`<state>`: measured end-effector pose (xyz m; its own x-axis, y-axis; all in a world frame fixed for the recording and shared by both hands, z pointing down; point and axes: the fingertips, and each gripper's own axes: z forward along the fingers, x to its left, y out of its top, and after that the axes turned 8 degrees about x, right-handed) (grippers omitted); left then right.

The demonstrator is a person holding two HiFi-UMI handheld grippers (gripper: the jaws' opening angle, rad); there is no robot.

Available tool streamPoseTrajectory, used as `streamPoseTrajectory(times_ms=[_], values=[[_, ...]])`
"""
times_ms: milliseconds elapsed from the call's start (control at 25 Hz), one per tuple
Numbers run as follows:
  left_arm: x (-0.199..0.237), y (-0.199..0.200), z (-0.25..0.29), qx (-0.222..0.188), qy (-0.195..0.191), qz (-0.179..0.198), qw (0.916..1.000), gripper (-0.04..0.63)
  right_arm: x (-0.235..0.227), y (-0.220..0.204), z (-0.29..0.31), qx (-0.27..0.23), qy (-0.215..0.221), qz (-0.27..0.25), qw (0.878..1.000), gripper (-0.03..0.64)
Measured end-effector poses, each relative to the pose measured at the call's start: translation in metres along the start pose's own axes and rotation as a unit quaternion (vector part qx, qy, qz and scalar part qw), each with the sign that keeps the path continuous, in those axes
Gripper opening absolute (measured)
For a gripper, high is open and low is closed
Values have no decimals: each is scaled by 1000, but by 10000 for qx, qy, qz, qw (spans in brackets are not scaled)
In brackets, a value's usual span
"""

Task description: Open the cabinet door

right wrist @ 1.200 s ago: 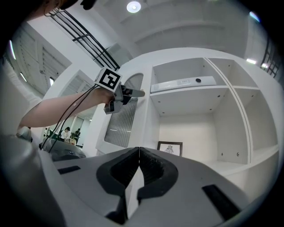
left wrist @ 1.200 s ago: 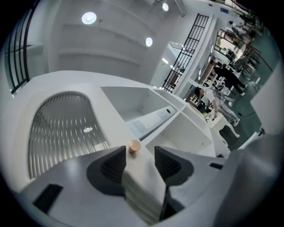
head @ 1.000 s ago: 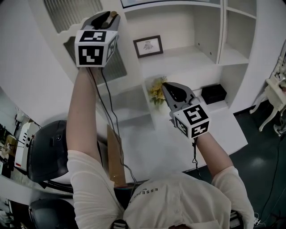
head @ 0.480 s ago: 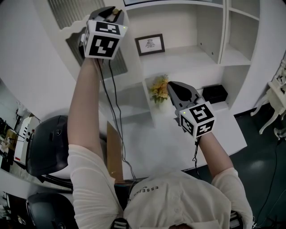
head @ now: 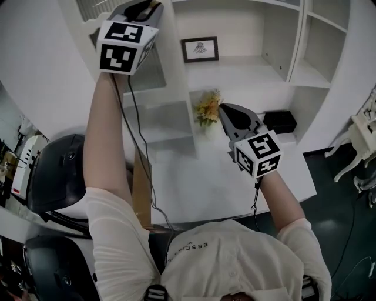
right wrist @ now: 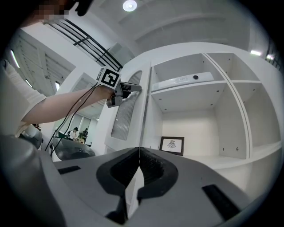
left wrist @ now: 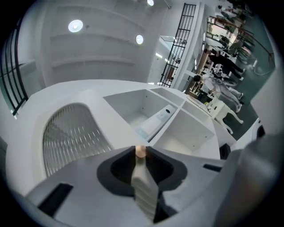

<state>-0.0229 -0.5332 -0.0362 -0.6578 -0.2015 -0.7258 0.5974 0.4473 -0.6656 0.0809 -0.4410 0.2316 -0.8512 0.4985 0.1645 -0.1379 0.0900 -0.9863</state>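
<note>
While reaching high with the left gripper (head: 143, 7), pinches a small tan knob (left wrist: 140, 152) right at the jaw tips, close to the free edge of the cabinet door (right wrist: 123, 117). Has just been closing those jaws, now down to a narrow gap filled by the knob, pads seemingly against it on either side. Grips there, probably, for leverage, well away from the hinge side and so at the easiest place to swing from. Shows the door, white with an arched slatted panel, standing out from the cabinet front and nearly edge-on in the right gripper view, so already partly open by the look of it. Leaves bare the compartments beside it: a framed picture (head: 200, 49) at the back of one shelf, a flat white device (right wrist: 182, 80) on the shelf above. Holds the right gripper (head: 226, 114) lower and well apart from the door, over the white counter (head: 194, 188) and just beside the yellow flowers (head: 207, 109), jaws pressed together with nothing between them. Seems parked there only to stay out of the door's arc, not being needed for a one-handed pull. Calls next, most likely, for a firm pinch while drawing the knob along its arc, for fear of slipping off so small a hold.
</note>
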Motion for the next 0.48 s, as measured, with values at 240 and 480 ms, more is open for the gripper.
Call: streamPoseTrajectory(times_ms=[240,480], values=[[-3,2,-17,9,-44,76,10000,72,19,-9,-2,109,216,-50,9997,15],[0,9,-37,-161,-216,5,9996,72,30,-11,-8,166,86,47,9998,15]])
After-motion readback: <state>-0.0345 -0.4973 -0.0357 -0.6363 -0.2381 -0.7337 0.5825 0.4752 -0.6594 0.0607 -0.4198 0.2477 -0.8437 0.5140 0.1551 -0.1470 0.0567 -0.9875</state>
